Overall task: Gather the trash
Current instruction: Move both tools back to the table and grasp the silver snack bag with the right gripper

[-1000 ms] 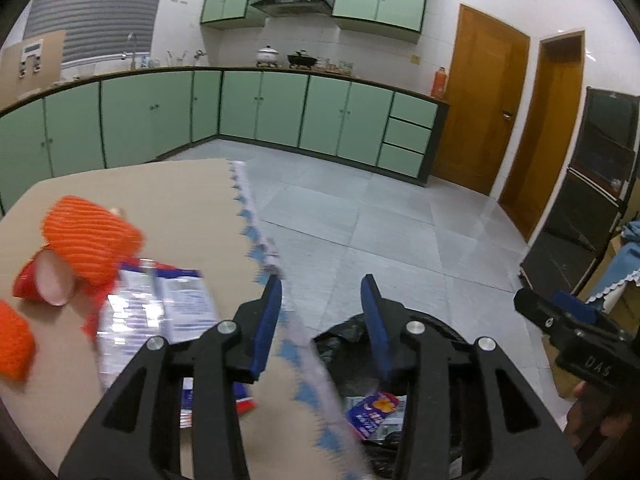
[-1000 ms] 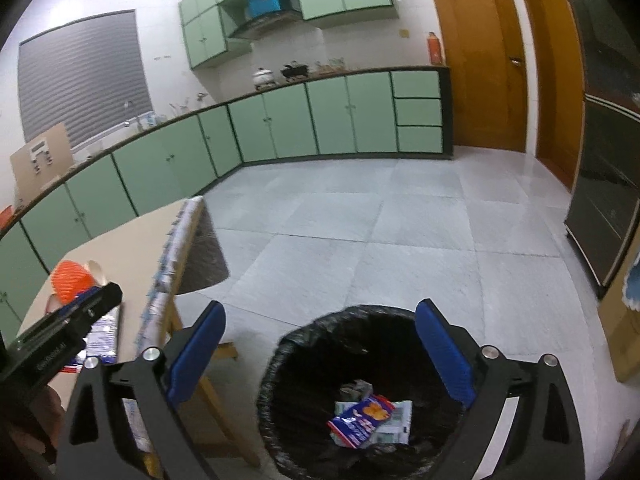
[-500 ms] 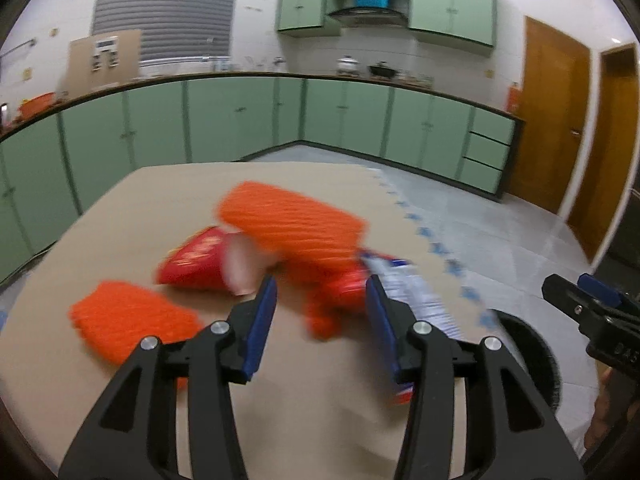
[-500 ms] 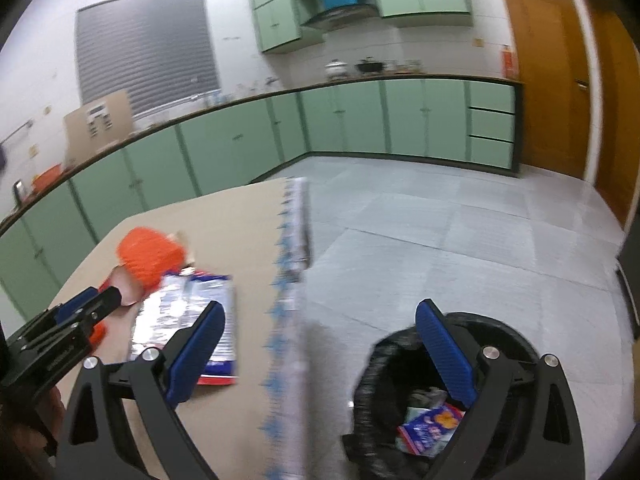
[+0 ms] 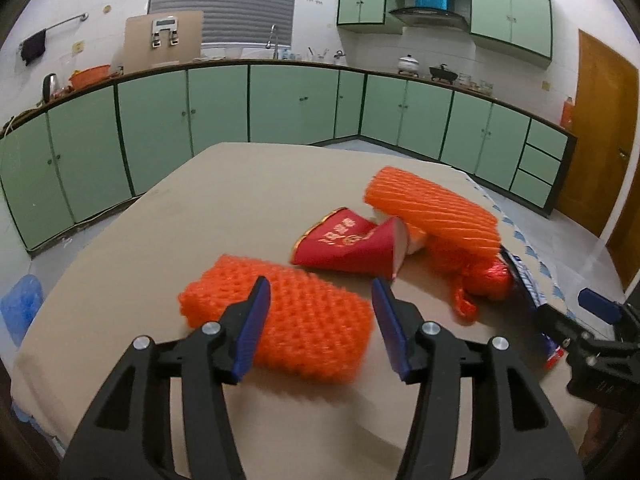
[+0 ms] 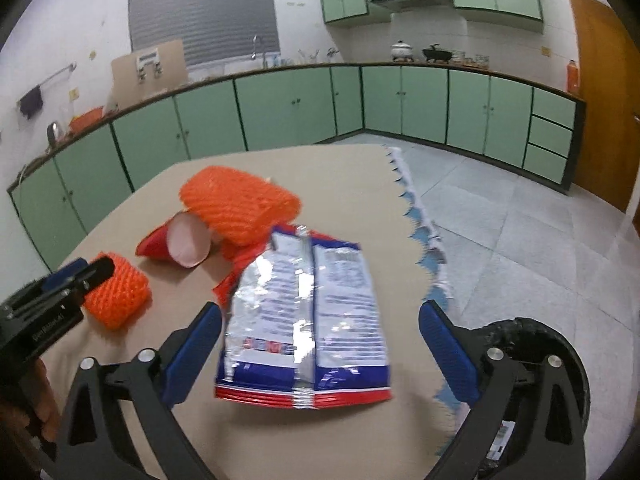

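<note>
Left wrist view: the left gripper (image 5: 322, 320) hovers over the near part of the table (image 5: 224, 208) with its jaws spread, holding nothing. Its blue fingertips (image 5: 256, 322) bracket the near orange foam net (image 5: 280, 320), which lies flat on the beige tabletop; contact between pads and net cannot be confirmed. Beyond the net, a red paper cup (image 5: 352, 246) lies on its side, mouth facing right. A second orange foam net (image 5: 432, 212) rests against the cup's far right side, with a red mesh bag (image 5: 480, 280) just beside it.

Right wrist view: the right gripper (image 6: 320, 354) is released, jaws wide apart, and grasps nothing. A silver, blue and red snack bag (image 6: 308, 316) lies flat on the table between the two fingers, printed side up, apart from both pads. Left of the bag sit the cup, the far net and the near net, with the left gripper over the near net. A black-lined trash bin (image 6: 568, 364) stands on the tiled floor (image 6: 520, 220) at the near right, below the table's scalloped cloth edge (image 6: 420, 236). Green cabinets (image 6: 280, 108) line the far wall.
</note>
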{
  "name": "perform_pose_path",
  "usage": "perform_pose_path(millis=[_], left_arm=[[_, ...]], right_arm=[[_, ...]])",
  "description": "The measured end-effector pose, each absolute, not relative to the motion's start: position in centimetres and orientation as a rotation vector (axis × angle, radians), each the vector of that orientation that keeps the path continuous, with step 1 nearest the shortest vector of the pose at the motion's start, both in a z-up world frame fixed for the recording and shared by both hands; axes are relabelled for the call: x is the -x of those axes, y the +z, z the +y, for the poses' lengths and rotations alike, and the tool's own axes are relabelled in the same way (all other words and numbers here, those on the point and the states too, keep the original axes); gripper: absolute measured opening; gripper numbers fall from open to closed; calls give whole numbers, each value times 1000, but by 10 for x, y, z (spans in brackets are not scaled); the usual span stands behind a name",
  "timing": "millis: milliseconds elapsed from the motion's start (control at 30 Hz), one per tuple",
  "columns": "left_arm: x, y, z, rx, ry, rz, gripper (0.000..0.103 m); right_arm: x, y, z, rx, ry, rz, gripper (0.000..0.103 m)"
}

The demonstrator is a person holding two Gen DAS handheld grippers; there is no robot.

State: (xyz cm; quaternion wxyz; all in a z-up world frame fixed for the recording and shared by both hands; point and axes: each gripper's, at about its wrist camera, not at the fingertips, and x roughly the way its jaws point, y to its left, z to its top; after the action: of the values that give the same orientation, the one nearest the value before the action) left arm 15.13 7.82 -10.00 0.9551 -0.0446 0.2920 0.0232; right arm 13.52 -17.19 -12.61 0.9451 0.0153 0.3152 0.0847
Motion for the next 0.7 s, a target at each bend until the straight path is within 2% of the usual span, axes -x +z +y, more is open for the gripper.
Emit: perform_pose_path(millis=[300,333,400,500,567,700], left_arm=[[-152,-110,83,75,43,612,67],[-151,-111,82,74,41,613,68],[-151,-113,82,75,38,614,72],[-151,-116,79,71,35,620,76],[-152,-119,76,64,38,625,78],[-158,-124,68,40,56,635,80]], right_arm=[[-150,-144,-165,-1,131,702,97],[-152,-147,-167,-15,136,726,95],[-154,-148,-170,-30,146,738,86],[-153,-149,-173,-39,155,743,85],[-153,-150,-172,-28,160,743,78],[-150,-149,-173,-31,172,732,74]])
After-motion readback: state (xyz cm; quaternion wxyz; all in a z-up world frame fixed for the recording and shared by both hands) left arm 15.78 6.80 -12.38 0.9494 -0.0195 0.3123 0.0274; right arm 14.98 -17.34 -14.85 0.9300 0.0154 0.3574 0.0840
